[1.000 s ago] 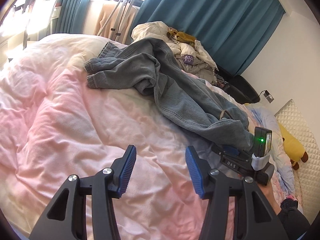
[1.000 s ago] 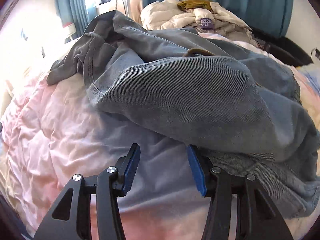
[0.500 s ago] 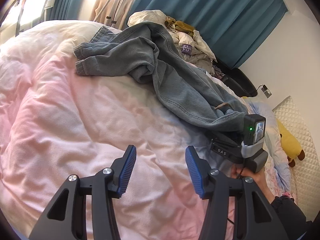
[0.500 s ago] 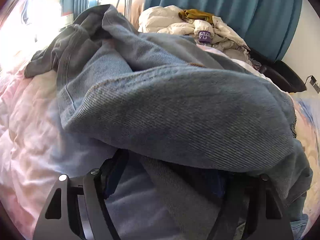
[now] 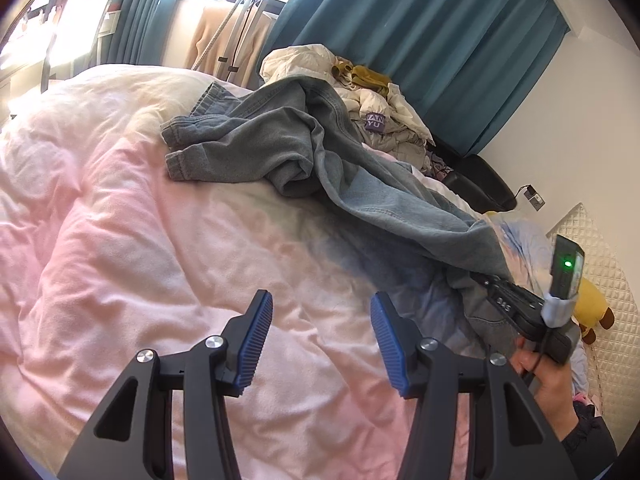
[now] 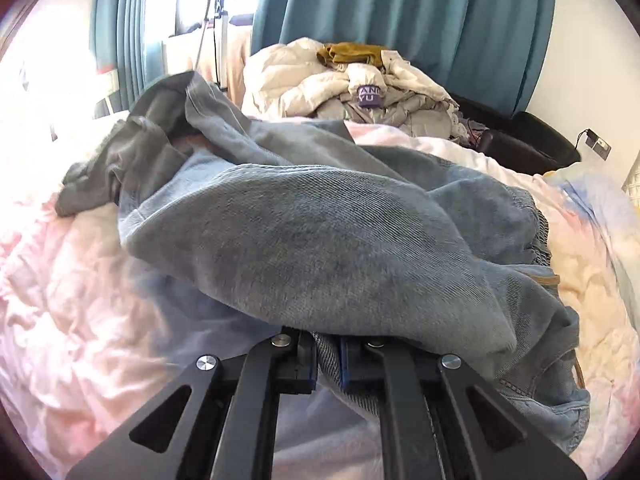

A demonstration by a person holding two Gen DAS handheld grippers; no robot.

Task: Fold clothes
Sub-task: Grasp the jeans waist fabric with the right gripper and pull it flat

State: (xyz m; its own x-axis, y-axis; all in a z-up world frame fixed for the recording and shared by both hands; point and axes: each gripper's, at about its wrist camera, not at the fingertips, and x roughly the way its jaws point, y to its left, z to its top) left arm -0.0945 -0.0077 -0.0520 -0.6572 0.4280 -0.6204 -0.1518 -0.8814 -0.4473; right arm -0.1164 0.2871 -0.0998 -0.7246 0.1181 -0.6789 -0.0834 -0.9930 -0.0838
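Now my right claw has just clenched on one pair of jeans, denim bunched between its pads. My left claw hangs released, nothing between its two pads, the jeans ahead of it on the one pink duvet.

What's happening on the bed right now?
A person is starting to fold a pair of grey-blue jeans lying crumpled on the pink duvet. The right tongs have just closed on a fold of denim at the near end of the jeans. The left tongs are open above bare duvet, holding nothing.
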